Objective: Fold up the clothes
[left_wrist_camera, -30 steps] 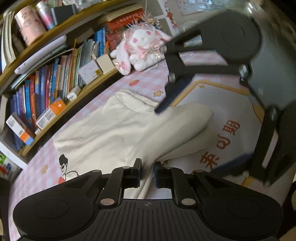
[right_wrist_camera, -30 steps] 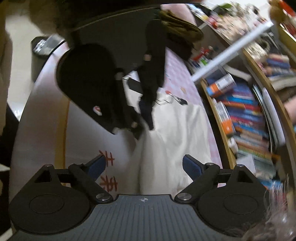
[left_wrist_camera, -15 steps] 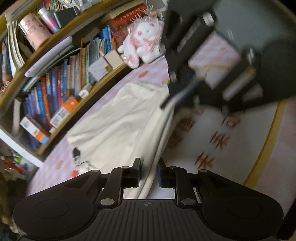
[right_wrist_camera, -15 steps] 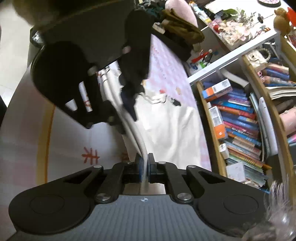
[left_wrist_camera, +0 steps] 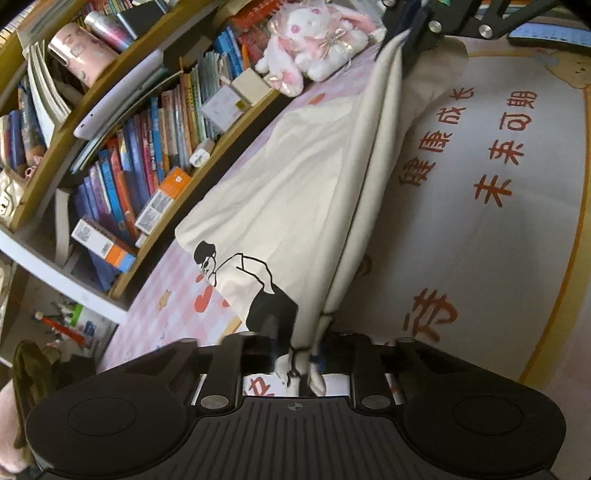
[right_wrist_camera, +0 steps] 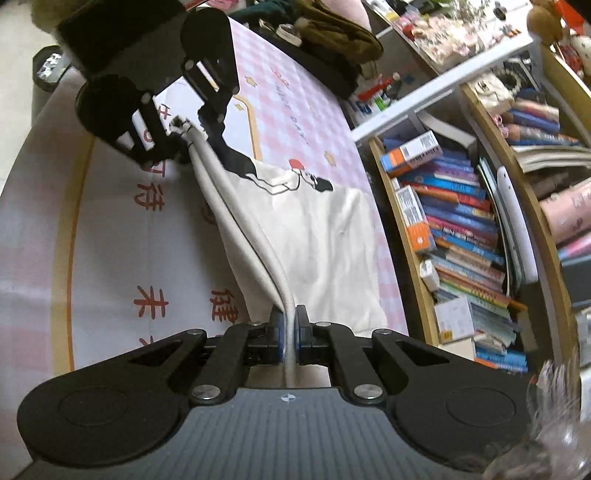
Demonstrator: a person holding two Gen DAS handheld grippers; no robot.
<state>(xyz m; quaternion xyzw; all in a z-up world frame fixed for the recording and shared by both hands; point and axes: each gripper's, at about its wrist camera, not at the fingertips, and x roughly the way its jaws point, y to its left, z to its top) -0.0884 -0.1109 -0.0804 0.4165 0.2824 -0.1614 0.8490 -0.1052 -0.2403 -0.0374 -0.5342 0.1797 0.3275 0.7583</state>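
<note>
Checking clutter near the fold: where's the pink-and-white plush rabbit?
Left wrist view, top centre: pink-and-white plush rabbit sits against the wooden bookshelf, just beyond the lifted cream shirt.

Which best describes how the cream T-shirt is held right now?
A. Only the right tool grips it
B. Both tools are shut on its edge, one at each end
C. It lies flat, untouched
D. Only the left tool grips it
B: the left tool and the right tool each pinch the cream T-shirt, its edge lifted between them.

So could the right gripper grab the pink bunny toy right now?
Probably not. The right gripper is shut on the cream shirt, so its jaws are full. The bunny sits beyond, by the bookshelf.
</note>
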